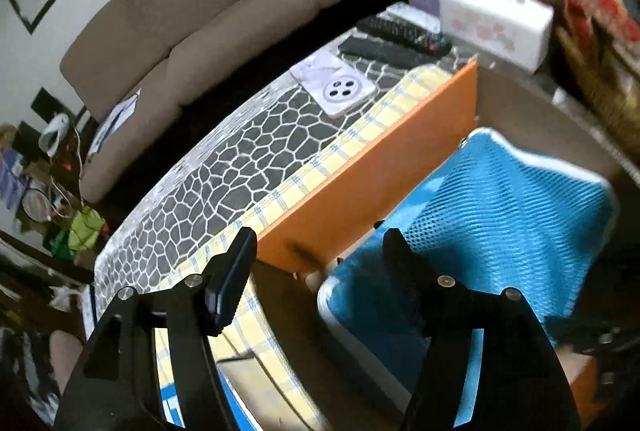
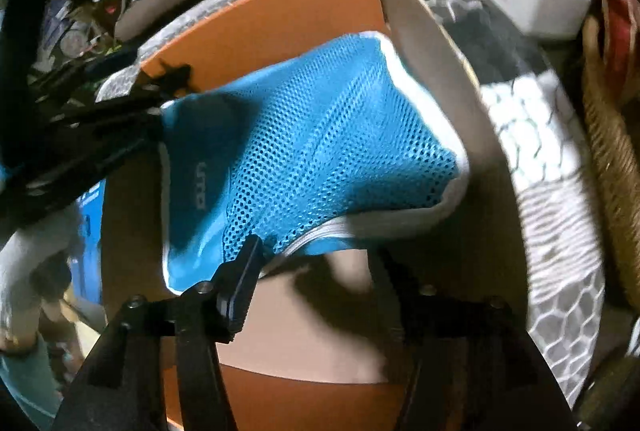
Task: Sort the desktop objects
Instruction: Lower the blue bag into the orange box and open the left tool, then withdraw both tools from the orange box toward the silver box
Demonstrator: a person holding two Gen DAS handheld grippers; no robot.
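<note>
blue mesh bag [image 2: 320,135] is seen lying in orange box [image 1: 372,167] on counter [image 1: 224,167] | left tongs [image 1: 320,255] are held apart, empty | right tongs [image 2: 316,263] are held apart, nothing gripped

A blue mesh pouch [image 2: 312,143] with white trim lies tilted inside the orange box [image 2: 260,19] — zipper edge lowest.

Left gripper [image 1: 320,251]: matte black frame with two angular arms, each carrying silver round-head screws, and cut-out slots in the lower plates. Its fingers [image 1: 234,279] are flat black pads with a finely ribbed edge. Right gripper [image 2: 316,263]: the same black build, with darker screw heads on the arms; its fingers [image 2: 242,283] are ribbed likewise, one lying in shadow.
</note>
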